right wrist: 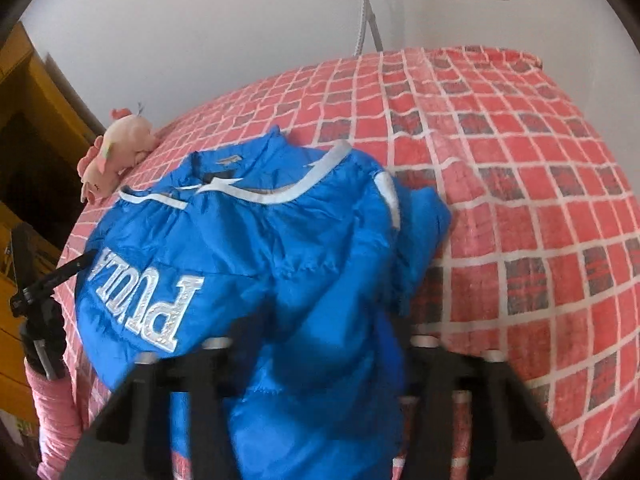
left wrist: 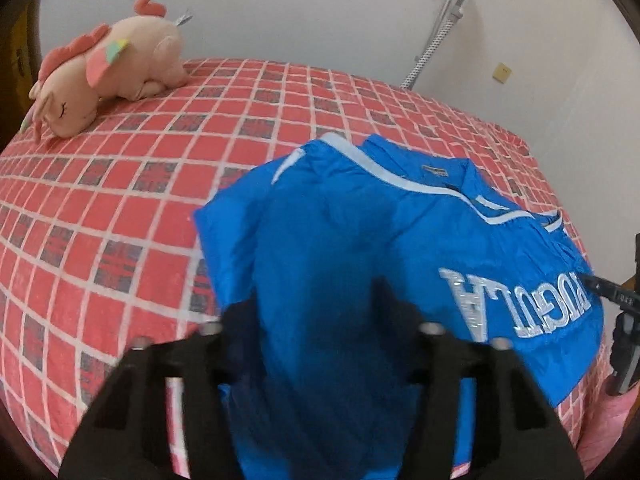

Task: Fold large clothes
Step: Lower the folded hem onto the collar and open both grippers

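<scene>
A puffy blue jacket (left wrist: pixel 360 220) with white piping and big silver letters lies bunched on the bed, collar toward the far side. In the left wrist view its near hem fills the gap between the black fingers of my left gripper (left wrist: pixel 316 300), which grips the cloth. The right wrist view shows the same jacket (right wrist: pixel 280 240), with my right gripper (right wrist: pixel 324 320) closed on a thick fold at its near edge. Each gripper also shows in the other's view: the right gripper (left wrist: pixel 624 320) at the jacket's lettered end, the left gripper (right wrist: pixel 36 292) by the letters.
The bed's red checked cover (left wrist: pixel 120 200) spreads wide around the jacket. A pink plush toy (left wrist: pixel 108 72) lies at the far corner. A white wall with a grey stand (left wrist: pixel 440 32) runs behind. Yellow wooden furniture (right wrist: pixel 24 120) stands beside the bed. A pink sleeve (right wrist: pixel 52 408) holds the left gripper.
</scene>
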Demonstrator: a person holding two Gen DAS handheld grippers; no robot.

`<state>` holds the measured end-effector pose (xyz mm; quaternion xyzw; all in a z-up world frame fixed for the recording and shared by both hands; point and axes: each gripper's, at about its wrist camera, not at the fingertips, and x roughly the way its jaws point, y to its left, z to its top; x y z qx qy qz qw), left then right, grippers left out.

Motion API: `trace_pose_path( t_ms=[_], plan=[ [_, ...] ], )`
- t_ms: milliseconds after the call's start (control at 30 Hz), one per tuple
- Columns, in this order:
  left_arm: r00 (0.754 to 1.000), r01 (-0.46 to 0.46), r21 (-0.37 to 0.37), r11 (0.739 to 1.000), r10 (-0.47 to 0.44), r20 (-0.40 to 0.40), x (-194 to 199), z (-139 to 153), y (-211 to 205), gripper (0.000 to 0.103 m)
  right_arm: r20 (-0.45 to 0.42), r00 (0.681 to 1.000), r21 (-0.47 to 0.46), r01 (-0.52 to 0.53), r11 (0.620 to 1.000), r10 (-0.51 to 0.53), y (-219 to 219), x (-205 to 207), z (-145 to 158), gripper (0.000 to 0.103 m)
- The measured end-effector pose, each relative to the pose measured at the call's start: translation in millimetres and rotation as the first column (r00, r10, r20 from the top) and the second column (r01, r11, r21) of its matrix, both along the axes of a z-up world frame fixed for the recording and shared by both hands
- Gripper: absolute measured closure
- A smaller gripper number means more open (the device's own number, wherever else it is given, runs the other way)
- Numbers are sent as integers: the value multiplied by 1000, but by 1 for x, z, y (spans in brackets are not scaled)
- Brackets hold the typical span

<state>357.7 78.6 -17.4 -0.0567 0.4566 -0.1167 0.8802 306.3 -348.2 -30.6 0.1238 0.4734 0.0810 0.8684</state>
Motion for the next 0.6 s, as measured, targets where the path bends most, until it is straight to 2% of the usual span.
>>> trace_pose_path(
  t_ms=[33,100,167,233,333,433,533,600],
  plan=[
    [1000,6,2,1000,-6,9,-1,0,-3,73,8,1000,1,-3,1000,3,0,-1,1,83],
    [999,11,17,1000,-11,45,-6,6,-10,86,30,999,10,9,1000,-9,0,-4,6,88],
    [996,-5,-7,1000,5,85,-10,13,-10,90,60,998,27,21,999,-23,-3,-5,12,91],
    [991,-20,-60,998,28,128,-13,24,-6,91,107,993,44,37,998,-42,-7,-5,22,92],
    [982,-20,-99,995,38,183,-11,38,-8,92,128,990,94,53,994,-65,-14,4,32,92],
    [970,-35,-56,998,48,240,-3,41,-16,92,130,988,75,73,994,-83,-15,22,30,92],
    [979,-73,-42,996,79,185,19,22,-15,92,93,990,92,97,991,-106,-19,45,11,92],
    [989,-94,-43,995,98,109,34,-2,-9,88,52,991,90,115,989,-120,-21,55,-9,91]
  ],
)
